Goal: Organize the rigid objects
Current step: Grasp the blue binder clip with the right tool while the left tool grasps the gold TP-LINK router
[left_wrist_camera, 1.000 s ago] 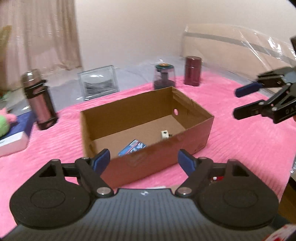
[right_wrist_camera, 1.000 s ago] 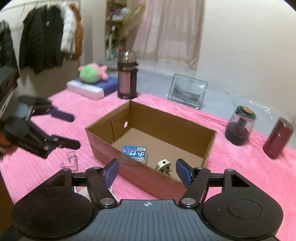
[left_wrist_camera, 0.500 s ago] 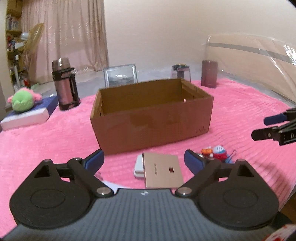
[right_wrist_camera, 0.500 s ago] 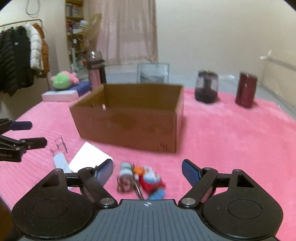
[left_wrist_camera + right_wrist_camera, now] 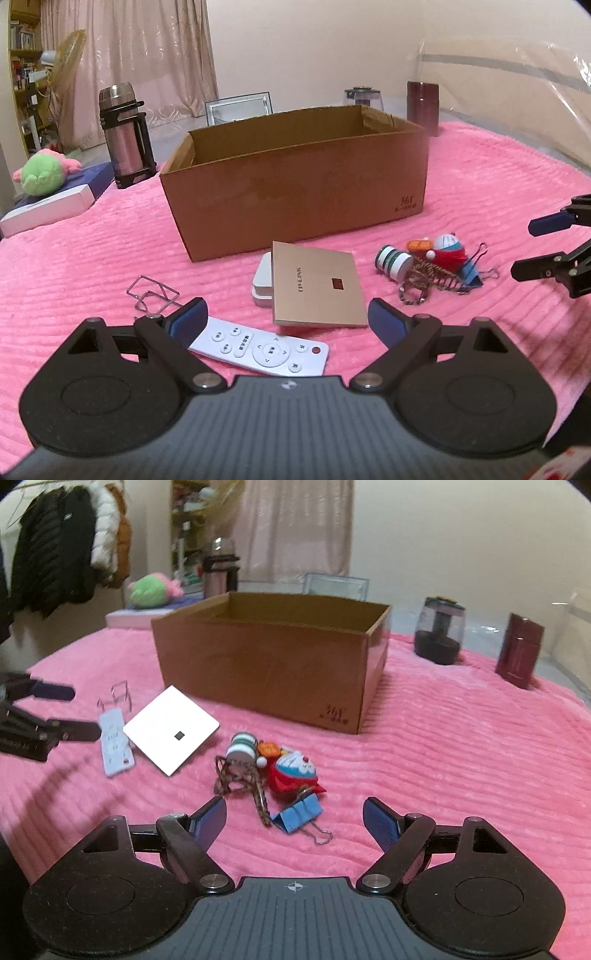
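An open cardboard box (image 5: 295, 173) (image 5: 273, 657) stands on the pink blanket. In front of it lie a white remote (image 5: 262, 347) (image 5: 114, 742), a gold TP-LINK box (image 5: 316, 284) (image 5: 171, 729) on a white block (image 5: 263, 282), a wire clip (image 5: 153, 295), and a pile with a small jar (image 5: 393, 258) (image 5: 242, 747), a Doraemon toy (image 5: 447, 249) (image 5: 293, 771), a chain and a blue binder clip (image 5: 297, 814). My left gripper (image 5: 286, 319) is open just above the remote. My right gripper (image 5: 293, 818) is open over the binder clip.
A steel thermos (image 5: 125, 136), a picture frame (image 5: 240, 107), a dark jar (image 5: 439, 631) and a maroon canister (image 5: 521, 650) stand behind the box. A plush toy (image 5: 40, 175) on flat boxes lies at the far left. Coats (image 5: 70, 554) hang beyond.
Both grippers have pulled back from over the box and dropped low. The loose objects in front of the box are now in view beneath them.
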`<state>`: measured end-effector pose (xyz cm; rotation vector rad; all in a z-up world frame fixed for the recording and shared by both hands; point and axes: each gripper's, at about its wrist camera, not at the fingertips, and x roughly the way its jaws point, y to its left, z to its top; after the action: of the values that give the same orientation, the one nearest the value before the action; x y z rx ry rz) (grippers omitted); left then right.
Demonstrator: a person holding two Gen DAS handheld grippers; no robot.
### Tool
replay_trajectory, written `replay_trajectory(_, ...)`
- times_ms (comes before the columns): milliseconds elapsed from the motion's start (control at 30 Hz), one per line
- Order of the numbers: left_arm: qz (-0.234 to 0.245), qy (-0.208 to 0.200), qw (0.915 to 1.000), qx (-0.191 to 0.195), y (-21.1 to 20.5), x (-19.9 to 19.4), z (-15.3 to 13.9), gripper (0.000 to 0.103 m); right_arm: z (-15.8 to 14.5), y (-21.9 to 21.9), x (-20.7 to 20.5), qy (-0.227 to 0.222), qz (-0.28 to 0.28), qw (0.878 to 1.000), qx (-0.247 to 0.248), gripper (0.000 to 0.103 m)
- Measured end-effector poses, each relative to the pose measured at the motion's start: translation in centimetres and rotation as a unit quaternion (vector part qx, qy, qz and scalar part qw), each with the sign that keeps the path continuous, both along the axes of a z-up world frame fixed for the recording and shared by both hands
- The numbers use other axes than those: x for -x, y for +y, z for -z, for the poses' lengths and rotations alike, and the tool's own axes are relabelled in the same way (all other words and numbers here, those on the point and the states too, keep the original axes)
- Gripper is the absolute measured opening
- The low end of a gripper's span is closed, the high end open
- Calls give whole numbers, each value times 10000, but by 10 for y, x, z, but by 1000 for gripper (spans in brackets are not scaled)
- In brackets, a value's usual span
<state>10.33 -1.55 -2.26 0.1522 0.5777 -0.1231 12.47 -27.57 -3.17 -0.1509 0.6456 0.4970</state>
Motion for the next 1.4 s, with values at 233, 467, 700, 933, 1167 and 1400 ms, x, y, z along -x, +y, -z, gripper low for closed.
replay_trajectory(233, 19, 53, 9999, -87, -14, -15, 13, 92, 18, -4, -22, 102, -431, 9989, 160, 77)
replay_trajectory(467, 88, 119, 9997, -170, -22, -27, 21, 92, 31, 0, -45, 267, -1055, 9934, 364, 60)
replay_trajectory(700, 73, 129, 9996, -232, -24, -35, 24, 91, 39, 5, -66, 302, -1592, 9842, 711, 50)
replay_trajectory(933, 99, 148, 9994, -281, -26, -43, 27, 91, 38, 5, -80, 487, -2017, 9755, 734, 40)
replay_trajectory(1167, 164, 171, 9993, -292, -32, -51, 30, 92, 36, 3, -84, 668, -1936, 9773, 547, 37)
replay_trajectory(1400, 122, 158, 9987, -462, -42, -62, 36, 91, 21, -9, -72, 656, -1496, 9863, 237, 36)
